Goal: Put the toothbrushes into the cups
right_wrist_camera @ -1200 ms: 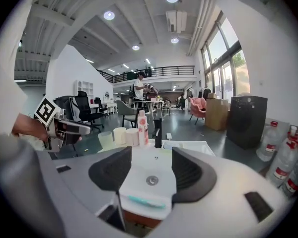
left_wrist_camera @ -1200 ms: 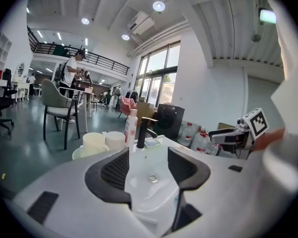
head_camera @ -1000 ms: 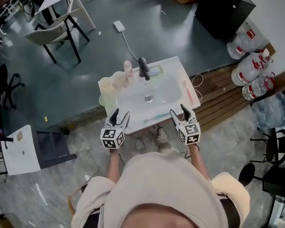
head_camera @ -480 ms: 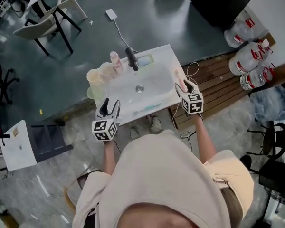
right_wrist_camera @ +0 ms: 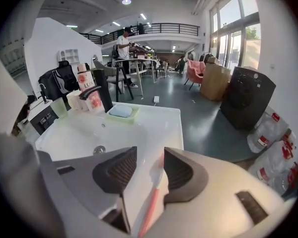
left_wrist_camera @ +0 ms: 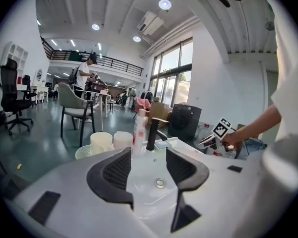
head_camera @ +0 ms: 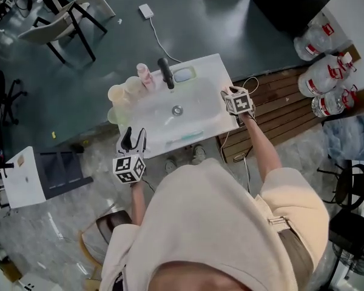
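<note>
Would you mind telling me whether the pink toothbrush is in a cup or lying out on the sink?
Out: the pink toothbrush lies flat on the sink's rim, apart from the cups.

White washbasin carries: cups bunched at far-left corner, pink bottle and black faucet on far rim, soap dish just right of faucet, teal toothbrush flat on near rim, pink toothbrush on right rim.
</note>
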